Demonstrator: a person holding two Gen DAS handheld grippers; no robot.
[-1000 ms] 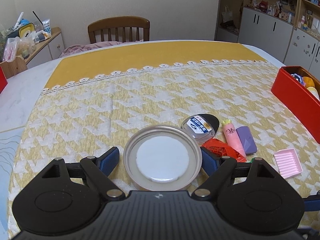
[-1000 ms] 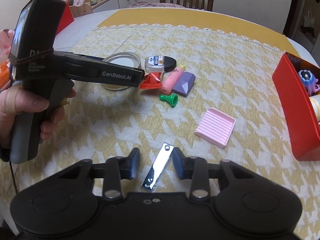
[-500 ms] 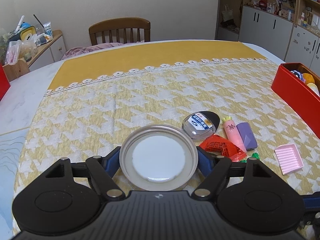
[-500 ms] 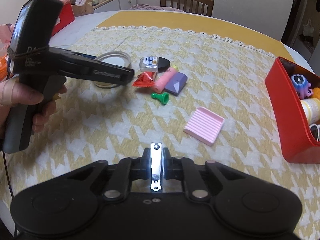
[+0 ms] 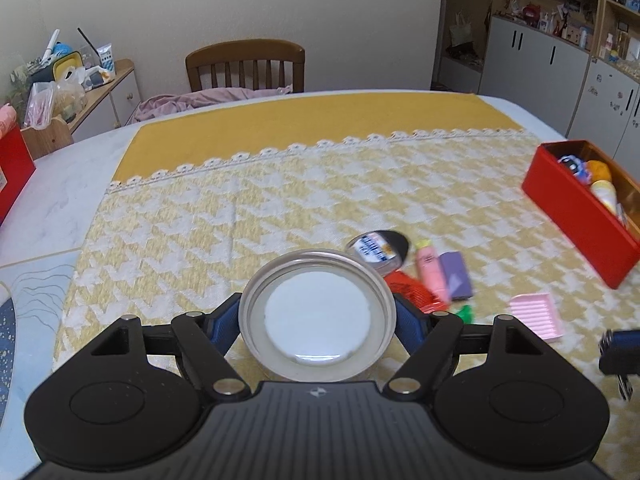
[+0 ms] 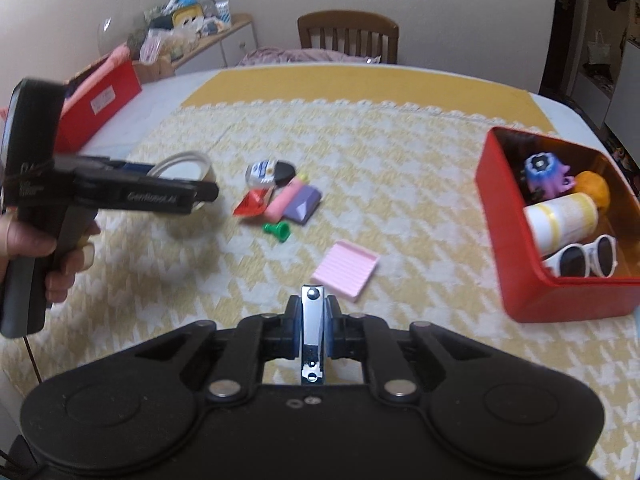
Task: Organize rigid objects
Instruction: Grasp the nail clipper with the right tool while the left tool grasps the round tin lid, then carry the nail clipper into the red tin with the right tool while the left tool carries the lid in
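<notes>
My left gripper (image 5: pixel 318 320) is shut on a round metal lid (image 5: pixel 318 312) with a white middle, its blue pads (image 5: pixel 224 322) pressing on the rim from both sides. The right wrist view shows that lid (image 6: pixel 180 162) lifted off the yellow cloth. My right gripper (image 6: pixel 313 320) is shut on a shiny nail clipper (image 6: pixel 313 332), which stands lengthwise between the jaws above the cloth. A red box (image 6: pixel 520 248) at the right holds white sunglasses (image 6: pixel 584 256), a pale tube (image 6: pixel 560 216), a purple toy and an orange ball.
On the cloth lie a pink ridged tray (image 6: pixel 346 270), a green peg (image 6: pixel 278 231), a purple block (image 6: pixel 302 202), a pink tube (image 6: pixel 282 200), a red packet (image 6: pixel 250 204) and a black-capped case (image 6: pixel 268 171). A second red box (image 6: pixel 100 100) stands far left. A chair is behind the table.
My right gripper shut on the nail clipper and lifted it off the cloth. My left gripper closed on the round lid and raised it. Both hands moved up.
</notes>
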